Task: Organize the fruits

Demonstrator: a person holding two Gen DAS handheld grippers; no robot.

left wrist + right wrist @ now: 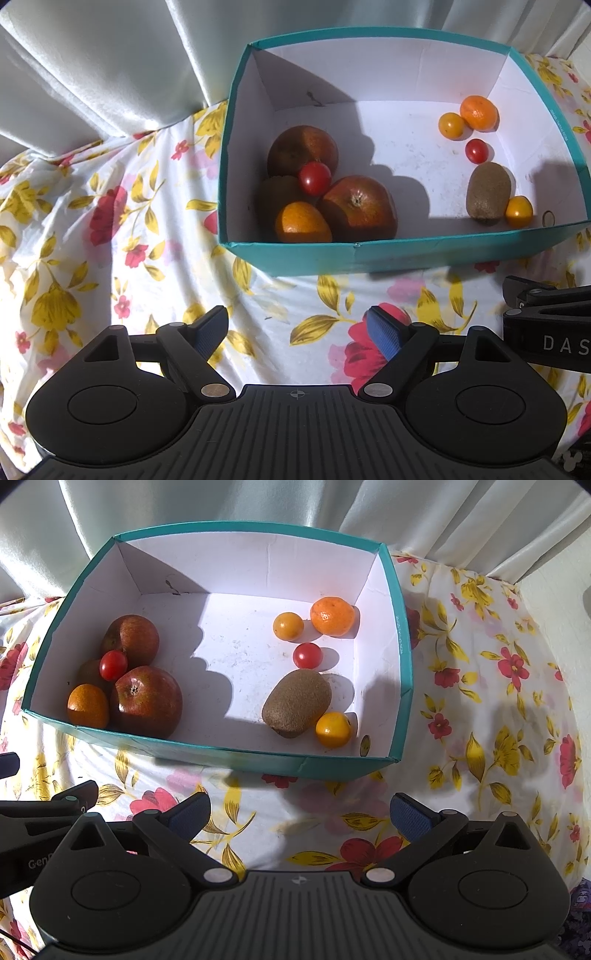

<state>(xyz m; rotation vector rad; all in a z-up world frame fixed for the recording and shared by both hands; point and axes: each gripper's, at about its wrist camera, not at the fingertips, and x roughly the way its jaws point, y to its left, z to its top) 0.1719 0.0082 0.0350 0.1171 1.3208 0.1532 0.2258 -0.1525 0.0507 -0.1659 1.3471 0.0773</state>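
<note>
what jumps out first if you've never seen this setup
The teal box with its white inside, sitting on a flowered cloth, draws the eye first. Inside it the fruit lies in two clusters: two red apples, an orange and a cherry tomato packed in the left corner, and a kiwi with small orange and red fruits on the right. Both grippers, left and right, hang open in front of the box, holding nothing.

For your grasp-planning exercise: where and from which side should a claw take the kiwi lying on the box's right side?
Grip the kiwi across its narrow middle, from above: it lies flat and elongated, a yellow tomato touches its near end, and box walls block sideways approach.
</note>
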